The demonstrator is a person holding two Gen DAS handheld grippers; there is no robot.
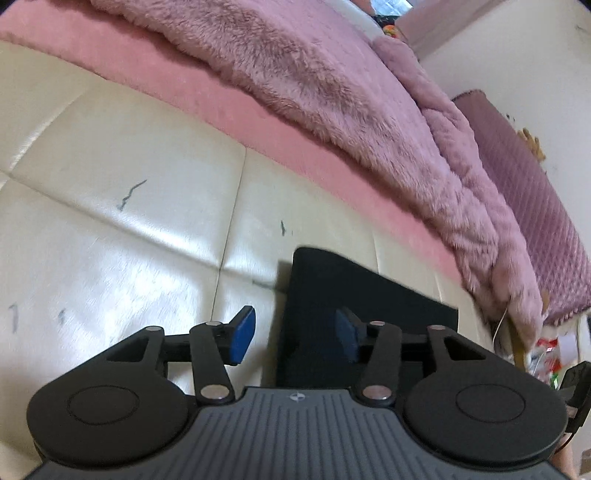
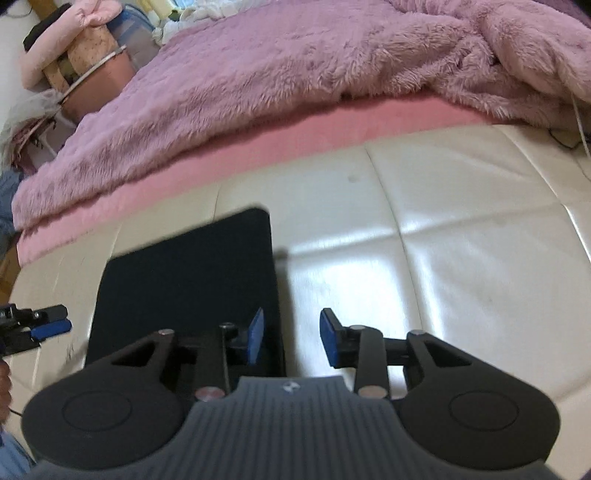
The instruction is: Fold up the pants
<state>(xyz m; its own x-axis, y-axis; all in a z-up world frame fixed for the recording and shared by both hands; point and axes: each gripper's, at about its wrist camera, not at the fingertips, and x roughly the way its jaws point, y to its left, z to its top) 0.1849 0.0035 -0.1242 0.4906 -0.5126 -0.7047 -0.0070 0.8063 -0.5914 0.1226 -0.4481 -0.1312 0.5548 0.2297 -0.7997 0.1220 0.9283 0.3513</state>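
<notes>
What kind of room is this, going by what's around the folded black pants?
Most likely a bedroom at home. The pants lie on a cream padded bench against a bed with a fluffy pink blanket, and a plush toy sits further back.

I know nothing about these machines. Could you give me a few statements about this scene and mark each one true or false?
1. The black pants lie folded into a flat rectangle. True.
2. The left tongs pinch the pants. False: they are open, gripping nothing.
3. A fluffy pink blanket lies behind the cream cushion. True.
4. The right tongs hold the blanket. False: they are open and empty.
5. The pants are white. False: black.
</notes>
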